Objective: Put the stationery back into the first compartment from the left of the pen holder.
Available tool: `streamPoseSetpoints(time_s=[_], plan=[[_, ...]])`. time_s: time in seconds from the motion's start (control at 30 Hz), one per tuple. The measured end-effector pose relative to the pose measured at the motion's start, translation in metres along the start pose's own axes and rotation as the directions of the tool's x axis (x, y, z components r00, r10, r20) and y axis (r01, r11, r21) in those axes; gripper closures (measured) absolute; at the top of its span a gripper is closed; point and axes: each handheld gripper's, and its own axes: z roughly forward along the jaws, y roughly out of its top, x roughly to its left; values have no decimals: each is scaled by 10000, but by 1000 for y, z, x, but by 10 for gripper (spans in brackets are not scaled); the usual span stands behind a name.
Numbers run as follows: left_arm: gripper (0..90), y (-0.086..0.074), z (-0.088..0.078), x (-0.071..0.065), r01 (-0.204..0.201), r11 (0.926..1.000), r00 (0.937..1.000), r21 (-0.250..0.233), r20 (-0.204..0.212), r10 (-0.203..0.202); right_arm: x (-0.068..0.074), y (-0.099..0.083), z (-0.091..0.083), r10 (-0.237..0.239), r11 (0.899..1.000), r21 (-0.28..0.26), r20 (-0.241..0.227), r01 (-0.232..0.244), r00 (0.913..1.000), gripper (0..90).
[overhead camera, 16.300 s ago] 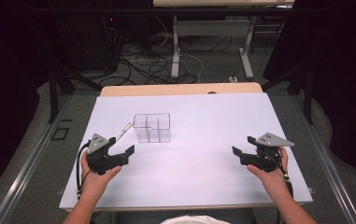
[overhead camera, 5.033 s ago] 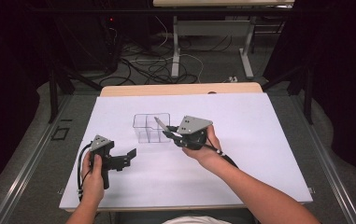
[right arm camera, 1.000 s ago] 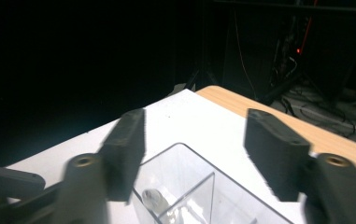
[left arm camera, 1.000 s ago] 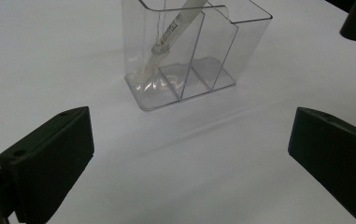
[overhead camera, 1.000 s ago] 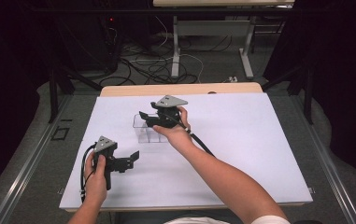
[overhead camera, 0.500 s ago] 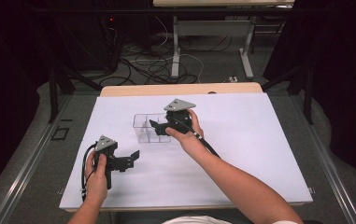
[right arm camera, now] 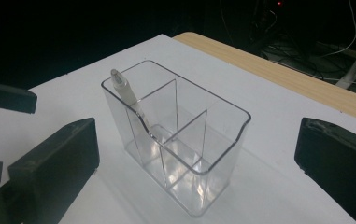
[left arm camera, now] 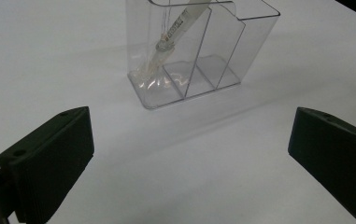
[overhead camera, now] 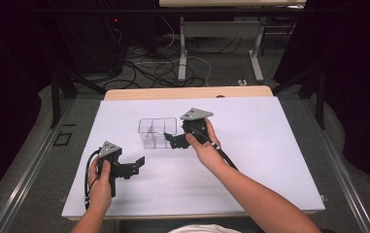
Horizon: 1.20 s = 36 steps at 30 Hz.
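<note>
One clear organiser (overhead camera: 156,132) with three compartments, upright on the white table (overhead camera: 270,160), near its middle. One pen (right arm camera: 131,103) inside, leaning tilted in an end compartment — tip down, top at the rim.

Right gripper (overhead camera: 176,141): just beside the organiser in the high view; its fingers (right arm camera: 56,161) have just been opening and stand spread wide, released, pen and organiser ahead of them and apart, nothing between the pads.

Left gripper (overhead camera: 136,167): well short of the organiser, nearer the person — fingers (left arm camera: 49,156) likewise wide apart and grasping nothing, the organiser farther off beyond them.
</note>
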Motion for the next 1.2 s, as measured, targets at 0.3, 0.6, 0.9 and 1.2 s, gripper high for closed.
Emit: streamPoseSetpoints(time_s=[0.3, 0.6, 0.9, 1.2], plan=[[3, -2, -3, 1, 45, 10000, 10000, -18, -67, -45, -9, -17, -32, 218, 9997, 78, -34, -218, 9998, 0], [4, -2, -2, 1, 153, 9998, 9998, -98, -119, -154, -33, -37, -78, 393, 9991, 129, 468, -400, 9981, 0], [4, -2, -4, 1, 142, 9998, 9998, -102, -120, -143, -52, -65, -126, 654, 9967, 410, 943, -695, 9934, 7], [4, -2, -3, 3, 225, 9997, 9996, -100, -193, -227, -76, -92, -163, 915, 9927, 612, 1773, -1038, 9799, 19]])
